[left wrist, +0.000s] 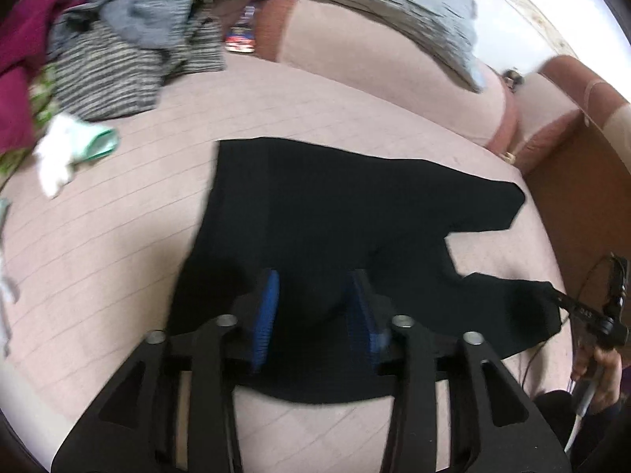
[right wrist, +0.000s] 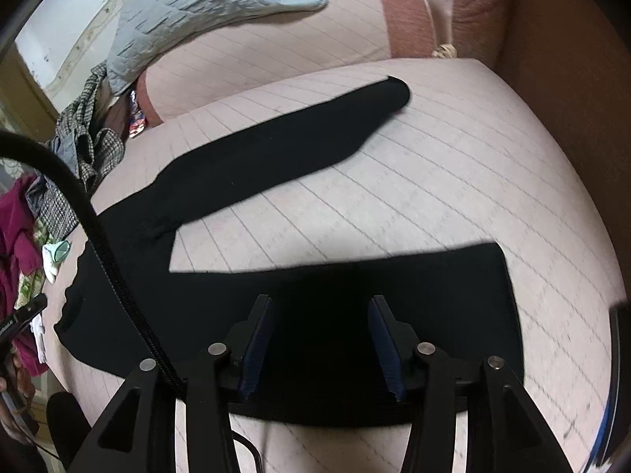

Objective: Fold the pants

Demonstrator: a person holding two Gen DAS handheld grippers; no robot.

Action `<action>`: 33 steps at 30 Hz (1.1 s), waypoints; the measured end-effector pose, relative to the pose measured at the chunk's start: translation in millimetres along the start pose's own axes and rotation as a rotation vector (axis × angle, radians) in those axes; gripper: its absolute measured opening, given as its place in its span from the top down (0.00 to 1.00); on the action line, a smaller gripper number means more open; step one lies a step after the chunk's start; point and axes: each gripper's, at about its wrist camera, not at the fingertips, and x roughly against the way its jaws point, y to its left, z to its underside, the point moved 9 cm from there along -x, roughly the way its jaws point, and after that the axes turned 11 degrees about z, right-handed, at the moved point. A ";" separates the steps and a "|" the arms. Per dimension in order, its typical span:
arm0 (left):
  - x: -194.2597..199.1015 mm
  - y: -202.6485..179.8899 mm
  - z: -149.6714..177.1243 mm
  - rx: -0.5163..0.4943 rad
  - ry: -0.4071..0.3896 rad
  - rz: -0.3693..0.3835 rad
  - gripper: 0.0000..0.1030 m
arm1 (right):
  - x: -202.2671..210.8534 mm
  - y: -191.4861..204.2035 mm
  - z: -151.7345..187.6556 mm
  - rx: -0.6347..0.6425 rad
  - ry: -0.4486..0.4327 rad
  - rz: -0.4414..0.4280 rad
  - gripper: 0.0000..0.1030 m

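Black pants lie spread flat on a pink quilted sofa seat, legs apart in a V. My left gripper is open, its blue pads hovering over the waist end of the pants. My right gripper is open above the end of the near leg. The far leg stretches toward the sofa back. Nothing is held. The right gripper also shows at the right edge of the left wrist view.
A pile of striped, grey and magenta clothes lies at the far left of the seat, with a white and mint cloth nearby. A grey quilted blanket hangs on the sofa back. A brown armrest and the seat's edge lie to the right.
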 end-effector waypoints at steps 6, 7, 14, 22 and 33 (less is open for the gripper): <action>-40.4 -15.3 -18.8 -0.080 0.042 0.046 0.51 | -12.1 27.4 -32.4 0.144 -0.052 0.004 0.52; -47.2 -14.8 -21.3 -0.095 0.053 0.048 0.51 | -13.9 32.1 -38.1 0.165 -0.062 -0.003 0.50; -87.3 -8.9 -62.0 -0.259 0.119 0.074 0.51 | -38.5 79.6 -101.5 0.395 -0.140 -0.044 0.42; -133.7 14.6 -105.8 -0.434 0.176 0.054 0.51 | -96.5 144.2 -148.2 0.674 -0.141 -0.039 0.40; -189.8 11.7 -113.3 -0.642 0.299 0.079 0.44 | -158.0 176.5 -147.2 0.922 -0.068 -0.072 0.28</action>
